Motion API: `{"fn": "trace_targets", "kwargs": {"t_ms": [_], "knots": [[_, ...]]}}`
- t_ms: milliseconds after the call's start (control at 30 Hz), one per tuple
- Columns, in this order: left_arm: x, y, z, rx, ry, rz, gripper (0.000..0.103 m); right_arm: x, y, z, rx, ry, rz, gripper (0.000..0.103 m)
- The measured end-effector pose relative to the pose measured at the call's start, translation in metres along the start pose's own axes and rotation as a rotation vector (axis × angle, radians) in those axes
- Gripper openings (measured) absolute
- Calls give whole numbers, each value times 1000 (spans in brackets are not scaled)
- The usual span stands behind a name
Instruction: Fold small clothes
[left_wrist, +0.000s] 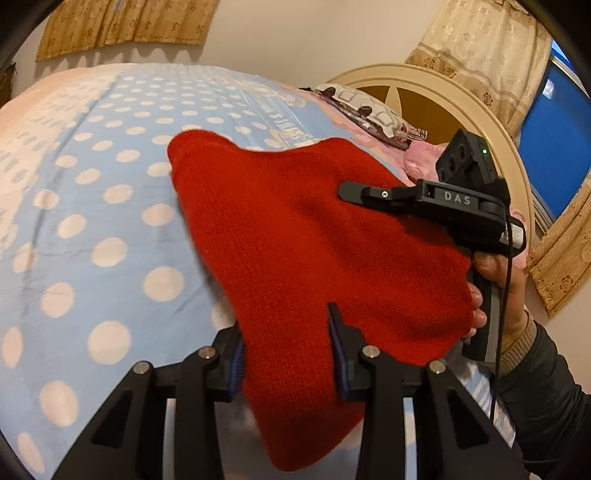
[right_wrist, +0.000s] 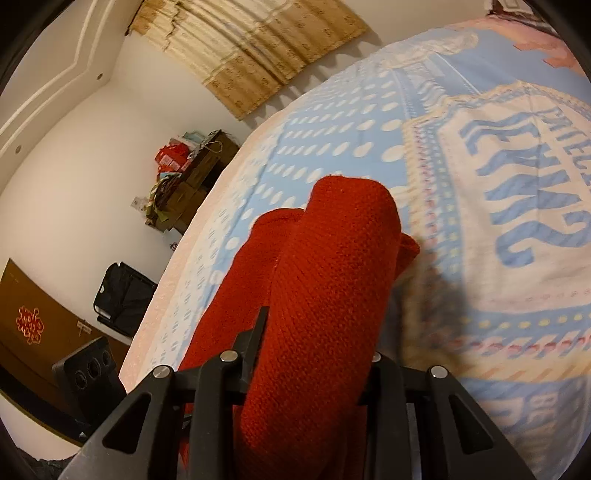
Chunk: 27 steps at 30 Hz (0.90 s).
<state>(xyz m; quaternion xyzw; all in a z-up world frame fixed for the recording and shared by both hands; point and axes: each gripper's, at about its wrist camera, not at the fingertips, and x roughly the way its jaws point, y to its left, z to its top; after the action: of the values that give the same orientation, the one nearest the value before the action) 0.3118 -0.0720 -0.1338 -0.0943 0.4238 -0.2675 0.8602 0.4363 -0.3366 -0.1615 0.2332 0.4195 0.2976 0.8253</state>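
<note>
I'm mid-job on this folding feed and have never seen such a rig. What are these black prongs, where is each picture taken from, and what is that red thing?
There is no robot arm. A person holds a two-finger gripper in each hand, with a fisheye camera on each looking along its fingers. The black prongs at the bottom of each picture are those fingers.

The left wrist view shows the left gripper closed on a red knit garment over a dotted blue bedspread. At its right side you see the right gripper from outside, held by a hand.

The right wrist view shows that gripper clamping a bunched part of the same garment. Both grip it, lifted off the bed.
</note>
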Motion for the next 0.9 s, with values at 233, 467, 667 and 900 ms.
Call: {"fn": "trace_targets", "kwargs": {"t_ms": [233, 467, 667, 900], "knots": [[-38, 11, -13, -16, -37, 46, 38, 15, 36, -10, -28, 16, 36, 30], [-77, 28, -30, -49, -79, 105, 38, 42, 83, -18, -73, 53, 94, 30], [-112, 47, -46, -102, -122, 158, 38, 73, 133, -25, -125, 95, 149, 30], [-144, 67, -63, -150, -150, 232, 38, 108, 186, -39, -177, 147, 197, 30]]}}
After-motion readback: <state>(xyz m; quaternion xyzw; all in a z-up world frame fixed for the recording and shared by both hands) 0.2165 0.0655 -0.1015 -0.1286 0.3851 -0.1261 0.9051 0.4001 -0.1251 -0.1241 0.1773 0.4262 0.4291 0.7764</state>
